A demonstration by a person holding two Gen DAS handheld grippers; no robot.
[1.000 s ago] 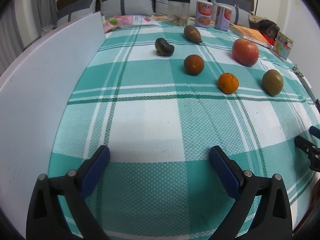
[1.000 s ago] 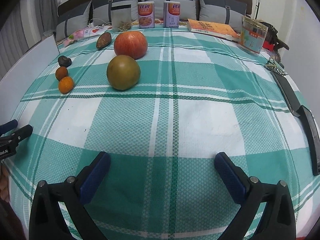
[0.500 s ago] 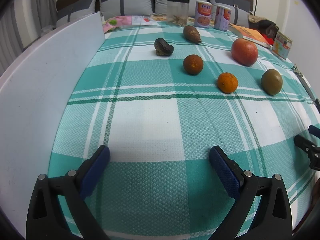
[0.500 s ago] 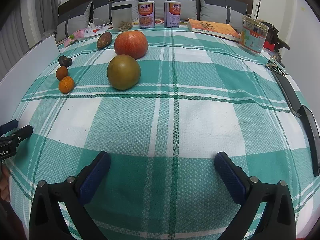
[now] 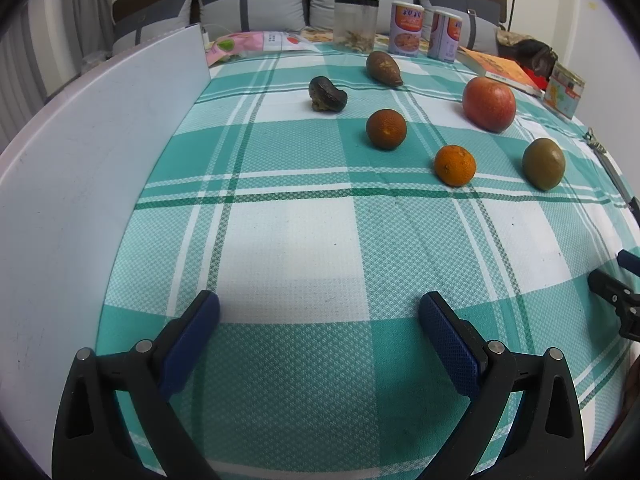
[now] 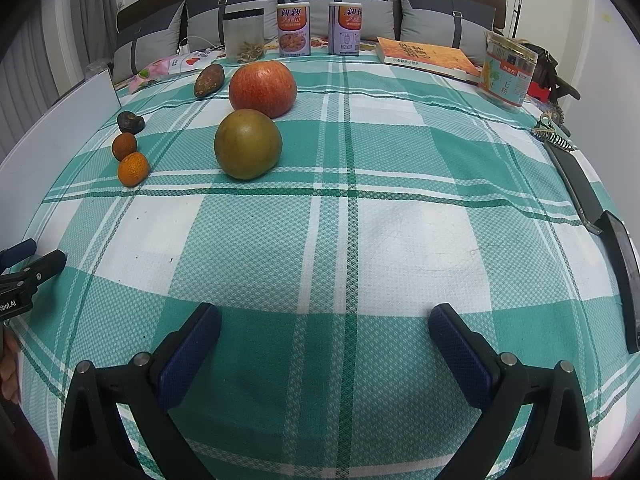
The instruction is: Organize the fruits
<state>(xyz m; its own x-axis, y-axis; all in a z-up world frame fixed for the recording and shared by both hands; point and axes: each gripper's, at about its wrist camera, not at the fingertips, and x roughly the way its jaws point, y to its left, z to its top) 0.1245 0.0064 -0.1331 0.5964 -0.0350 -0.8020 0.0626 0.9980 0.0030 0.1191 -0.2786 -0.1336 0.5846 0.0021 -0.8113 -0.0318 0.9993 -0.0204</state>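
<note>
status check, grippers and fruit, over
Left gripper open, empty. Right gripper open, empty. Six fruits loose on the tablecloth, red apple farthest back, none grasped. Path to fruit unobstructed.

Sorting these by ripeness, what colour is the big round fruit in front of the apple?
Olive green fruit, brownish toward one side; clearest in the right wrist view.

Bare checked tablecloth [image 6: 320, 240] lies open ahead of both wide-spread grippers. A white board [image 5: 80, 184] walls the left edge; a dark strip [image 6: 616, 248] lies along the right. Fruit, from orange [image 5: 455, 165] to apple [image 6: 263, 89], stands well apart farther back.
</note>
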